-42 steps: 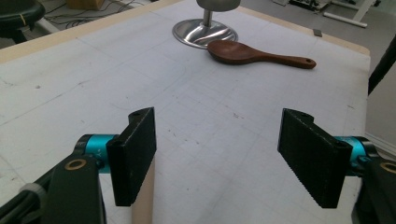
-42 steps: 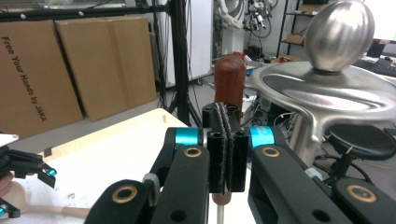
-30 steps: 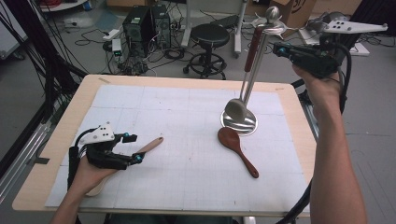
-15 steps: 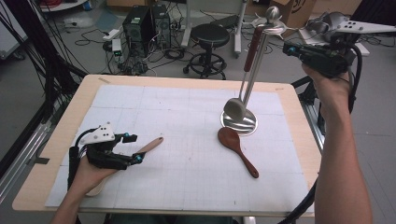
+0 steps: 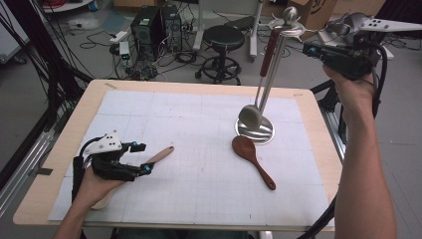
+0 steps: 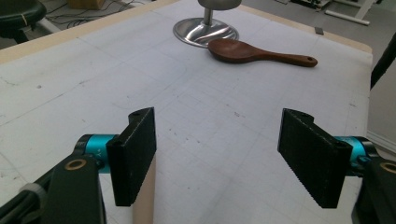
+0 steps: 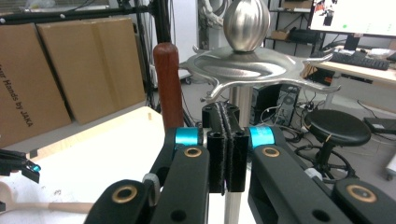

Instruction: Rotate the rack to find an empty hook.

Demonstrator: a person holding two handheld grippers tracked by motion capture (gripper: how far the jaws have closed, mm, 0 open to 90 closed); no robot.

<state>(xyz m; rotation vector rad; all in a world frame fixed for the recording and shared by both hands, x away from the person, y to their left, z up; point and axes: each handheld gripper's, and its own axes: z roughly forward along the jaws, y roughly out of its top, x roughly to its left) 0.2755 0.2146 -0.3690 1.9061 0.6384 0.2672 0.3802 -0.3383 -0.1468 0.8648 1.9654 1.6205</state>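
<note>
Gridded white mat (image 5: 199, 149) on a wooden table (image 5: 89, 99), cables behind.
Right gripper (image 7: 226, 135) pressed together by the rack (image 5: 266, 74); left gripper (image 5: 142, 159) spread over a pale spoon (image 5: 159, 155).

Grey floor (image 5: 74, 59) behind the table (image 5: 308, 149), cables strewn across it. Black stool (image 5: 225, 37) at top centre, computer tower (image 5: 147, 25) at upper left. Cardboard boxes (image 7: 74, 65) at left of right gripper view; monitor (image 7: 355, 14) upper right.
</note>
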